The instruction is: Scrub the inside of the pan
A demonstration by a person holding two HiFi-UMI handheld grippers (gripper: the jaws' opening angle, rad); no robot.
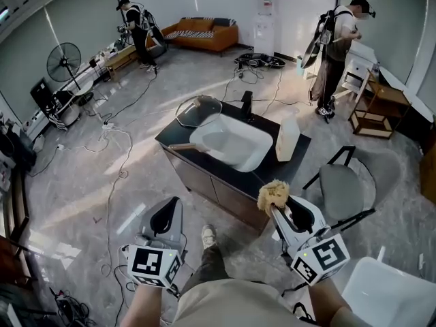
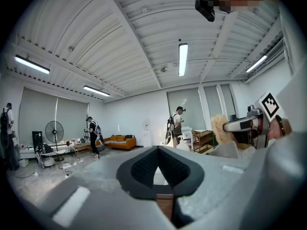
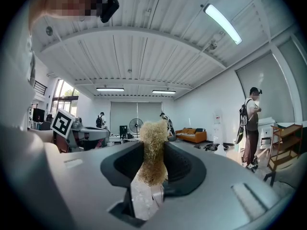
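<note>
A dark counter (image 1: 272, 172) with a white sink basin (image 1: 235, 144) stands ahead of me on the floor. A round pan-like thing with a knob (image 1: 199, 110) rests at the counter's far left corner. A wooden handle (image 1: 180, 146) sticks out at the basin's left rim; what it belongs to I cannot tell. My right gripper (image 1: 281, 211) (image 3: 153, 163) is shut on a tan fibrous scrubber (image 1: 273, 195) (image 3: 153, 145), held short of the counter's near edge. My left gripper (image 1: 165, 218) (image 2: 160, 166) is shut and holds nothing, low at the left, apart from the counter.
A black faucet (image 1: 246, 105) and a white jug (image 1: 287, 139) stand on the counter. A grey chair (image 1: 342, 190) is to the right, cables (image 1: 112, 182) trail over the floor at left. Two people (image 1: 139, 27) (image 1: 337, 46) work at the far wall near a sofa (image 1: 202, 34).
</note>
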